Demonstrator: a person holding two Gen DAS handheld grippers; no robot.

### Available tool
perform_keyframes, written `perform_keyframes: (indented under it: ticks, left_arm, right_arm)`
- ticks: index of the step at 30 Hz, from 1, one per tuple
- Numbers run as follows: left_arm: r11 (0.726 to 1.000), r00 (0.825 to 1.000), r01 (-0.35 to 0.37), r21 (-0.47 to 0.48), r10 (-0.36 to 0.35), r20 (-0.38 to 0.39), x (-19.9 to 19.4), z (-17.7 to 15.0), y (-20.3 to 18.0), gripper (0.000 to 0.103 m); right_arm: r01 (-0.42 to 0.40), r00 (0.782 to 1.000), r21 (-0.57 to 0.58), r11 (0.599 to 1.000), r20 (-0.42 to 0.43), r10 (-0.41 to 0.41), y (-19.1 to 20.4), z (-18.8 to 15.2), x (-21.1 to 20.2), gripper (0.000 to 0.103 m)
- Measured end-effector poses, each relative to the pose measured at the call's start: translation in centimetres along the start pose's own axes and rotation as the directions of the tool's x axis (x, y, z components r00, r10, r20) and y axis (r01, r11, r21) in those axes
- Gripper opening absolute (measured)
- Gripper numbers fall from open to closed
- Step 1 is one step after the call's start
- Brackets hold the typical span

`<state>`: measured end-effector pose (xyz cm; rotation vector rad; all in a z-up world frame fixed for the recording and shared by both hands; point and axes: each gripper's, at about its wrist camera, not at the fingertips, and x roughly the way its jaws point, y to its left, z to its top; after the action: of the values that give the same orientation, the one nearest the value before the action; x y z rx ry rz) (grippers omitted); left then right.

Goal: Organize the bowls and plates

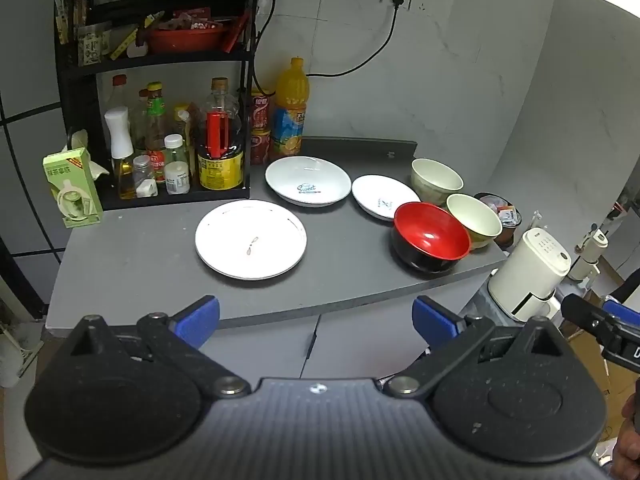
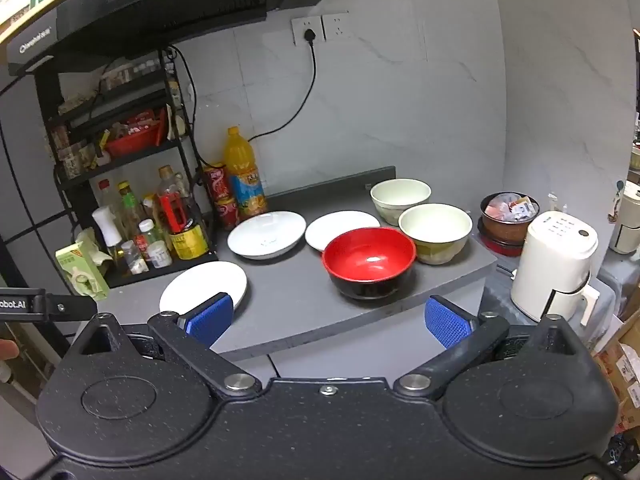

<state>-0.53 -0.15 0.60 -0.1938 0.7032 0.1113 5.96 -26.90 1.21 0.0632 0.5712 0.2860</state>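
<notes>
Three white plates lie apart on the grey counter (image 1: 140, 264): a flat one (image 1: 251, 239) in front, a deep one marked "Sweet" (image 1: 307, 180) behind it, and a smaller one (image 1: 382, 197) to the right. A red-and-black bowl (image 1: 430, 242) stands near the counter's right edge, with two cream bowls (image 1: 474, 220) (image 1: 436, 180) behind it. My left gripper (image 1: 316, 322) hangs open in front of the counter's edge, holding nothing. My right gripper (image 2: 328, 322) is open too, short of the red bowl (image 2: 370, 262) and empty. The right wrist view also takes in the flat plate (image 2: 200, 285).
A black rack (image 1: 160, 60) full of bottles stands at the back left, with a green carton (image 1: 72, 188) beside it. An orange juice bottle (image 1: 290, 108) and red cans stand behind the plates. A white appliance (image 1: 528, 276) sits lower, right of the counter, near a dark bowl of packets (image 2: 508, 216).
</notes>
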Motion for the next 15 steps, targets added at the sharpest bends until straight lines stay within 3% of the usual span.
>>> perform_keyframes:
  ticks: [3,15]
  left_arm:
    - [1.000,1.000,-0.012,-0.001,0.012,-0.009,0.0,0.1,-0.2,0.102]
    - [1.000,1.000,0.007,0.002,-0.007,0.003,-0.4,-1.1,-0.9,0.102]
  right_arm:
    - [-0.029,1.000,0.040,0.999,-0.003,0.029,-1.4,0.5,0.0,0.103]
    - [0.007,1.000,0.025,1.000,-0.015,-0.007,-1.4,-0.8,-0.5,0.103]
